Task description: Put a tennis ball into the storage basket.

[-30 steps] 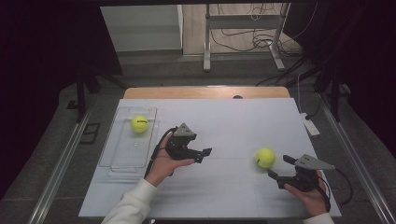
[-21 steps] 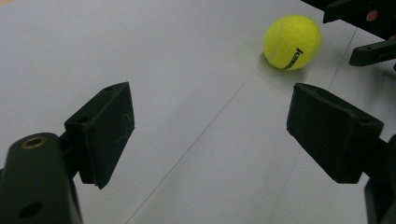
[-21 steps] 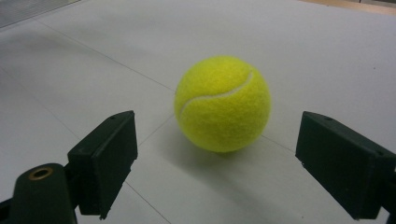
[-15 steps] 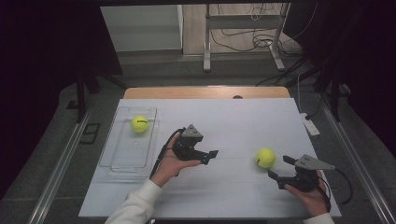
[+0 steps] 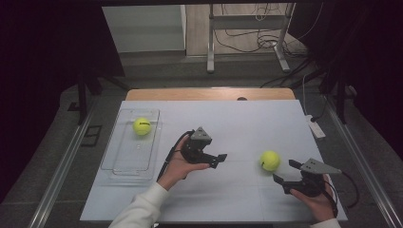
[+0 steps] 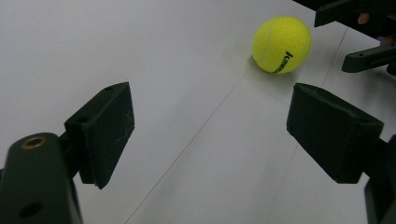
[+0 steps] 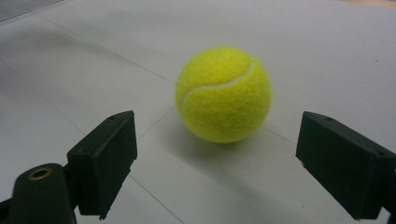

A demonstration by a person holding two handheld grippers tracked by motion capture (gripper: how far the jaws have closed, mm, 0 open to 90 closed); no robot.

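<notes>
White bench top (image 5: 237,118) under a dark room. Tennis ball (image 5: 270,160) resting toward the bench's right edge, nearer the front, just ahead of the right gripper (image 5: 286,172), whose jaws stand wide and empty, the ball beyond them. Left gripper (image 5: 219,160) near mid-bench, jaws wide apart, nothing between, aimed at that ball. Second tennis ball (image 5: 142,126) lying in a clear tray (image 5: 124,164) along the left edge.
</notes>
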